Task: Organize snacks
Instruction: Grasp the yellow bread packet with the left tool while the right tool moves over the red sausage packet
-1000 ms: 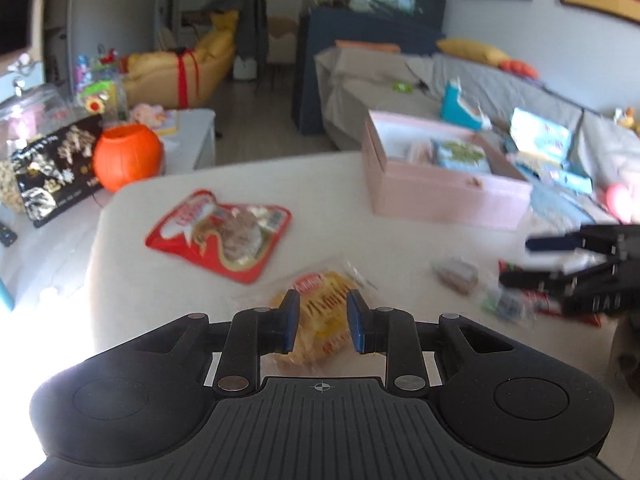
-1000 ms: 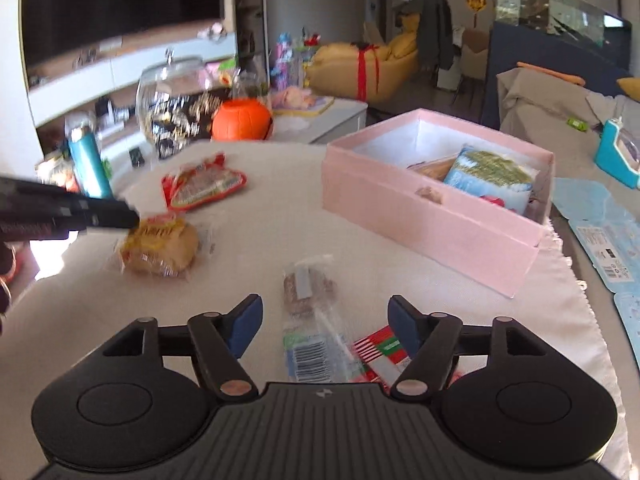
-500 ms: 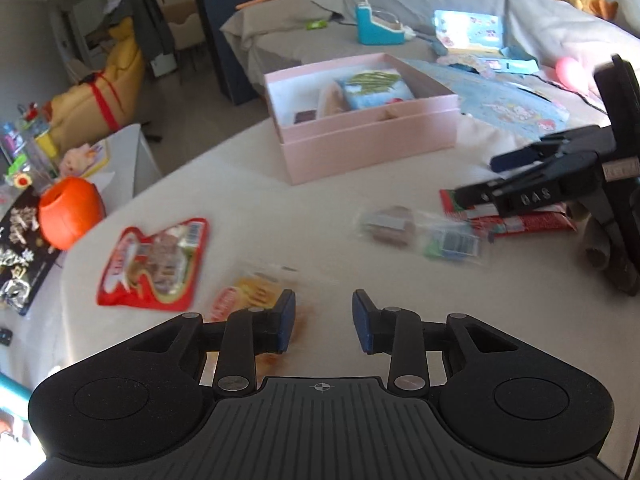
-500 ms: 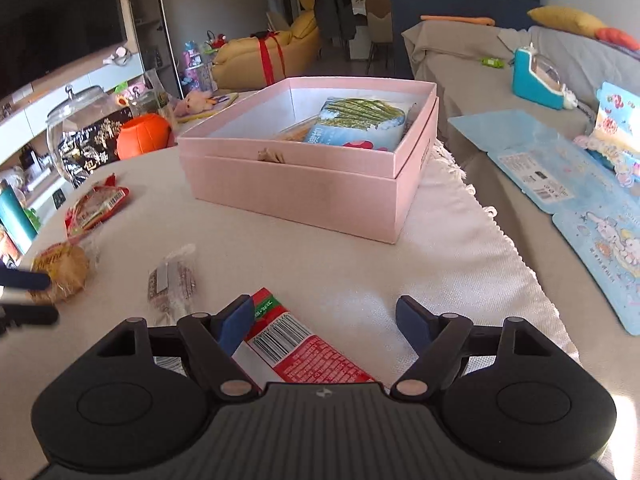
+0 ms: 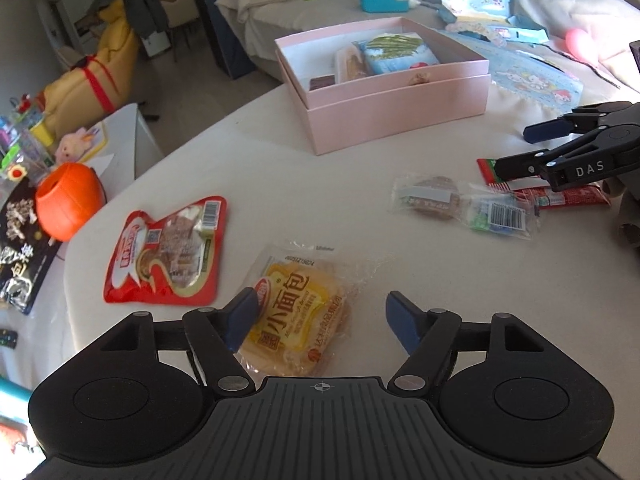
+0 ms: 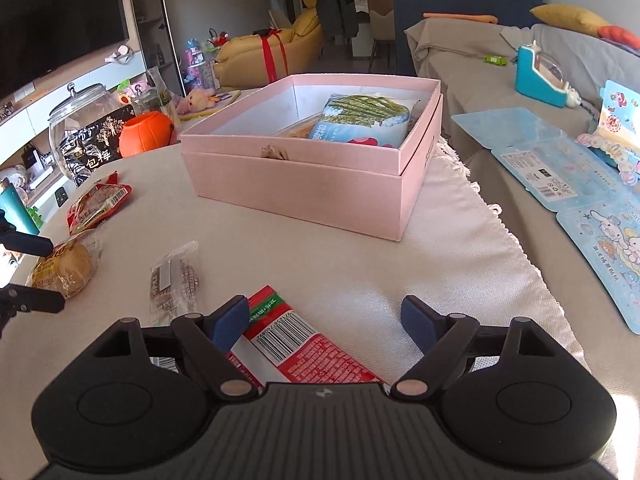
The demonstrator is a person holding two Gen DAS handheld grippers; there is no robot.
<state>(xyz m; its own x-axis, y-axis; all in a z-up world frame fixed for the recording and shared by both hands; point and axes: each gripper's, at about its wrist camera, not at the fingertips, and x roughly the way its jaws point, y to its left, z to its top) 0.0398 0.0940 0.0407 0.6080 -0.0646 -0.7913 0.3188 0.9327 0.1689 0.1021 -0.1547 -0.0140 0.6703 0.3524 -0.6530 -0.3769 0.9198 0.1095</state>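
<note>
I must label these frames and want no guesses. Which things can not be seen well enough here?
- Red bar wrapper, right wrist view: its near end is hidden under the right gripper.
- Bread packet, left wrist view: near edge covered by the left gripper.
- Pink box, both views: its walls and the blue-green packet hide part of the contents.
- Clear biscuit packet: print too small to read.

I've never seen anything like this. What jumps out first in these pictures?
An open pink box, already holding a few snacks, sits at the table's far side. Loose packets lie nearer: a red pouch, a yellow bread bun and a red wrapper. Two black grippers hover over them, the left gripper at the bun, the right gripper at the wrapper.
</note>
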